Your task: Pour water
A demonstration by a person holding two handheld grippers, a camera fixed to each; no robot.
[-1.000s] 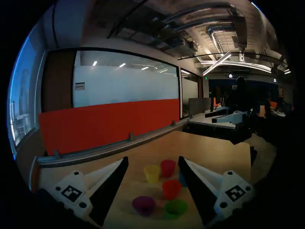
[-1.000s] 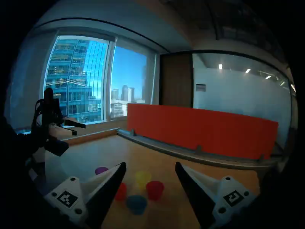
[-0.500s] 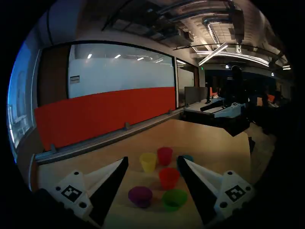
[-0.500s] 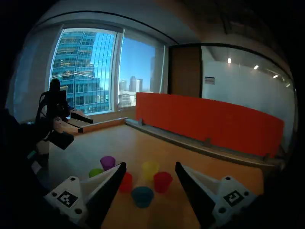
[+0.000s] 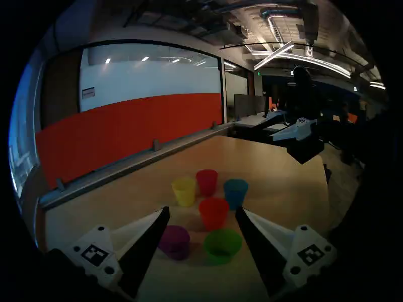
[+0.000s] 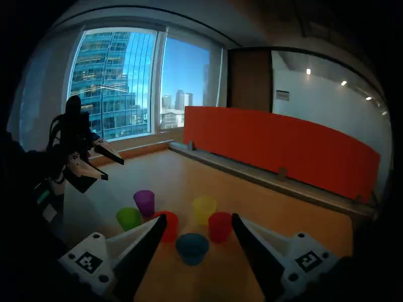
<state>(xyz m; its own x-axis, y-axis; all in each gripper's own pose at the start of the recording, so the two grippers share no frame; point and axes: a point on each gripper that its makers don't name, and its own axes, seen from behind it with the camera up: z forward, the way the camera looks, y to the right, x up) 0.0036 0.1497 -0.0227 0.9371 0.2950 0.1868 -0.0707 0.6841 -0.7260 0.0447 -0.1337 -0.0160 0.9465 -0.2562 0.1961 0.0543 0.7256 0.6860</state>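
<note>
Your left gripper [image 5: 201, 210] holds its fingers apart above the tabletop [image 5: 282, 181], where six cups cluster between them: purple cup [image 5: 174, 241], yellow cup [image 5: 184, 191], red cup [image 5: 207, 181], orange cup [image 5: 213, 213], green cup [image 5: 222, 245], blue cup [image 5: 236, 193]. Your right gripper [image 6: 198, 217] also has its fingers apart, with the same cluster just ahead of them.

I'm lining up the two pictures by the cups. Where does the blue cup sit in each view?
Left gripper view: the blue cup is right of centre, just right of the dark red cup.
Right gripper view: the blue cup is low in the middle, nearest the camera, between the fingers.
Shared landmark: the orange wall panel behind the table.
</note>
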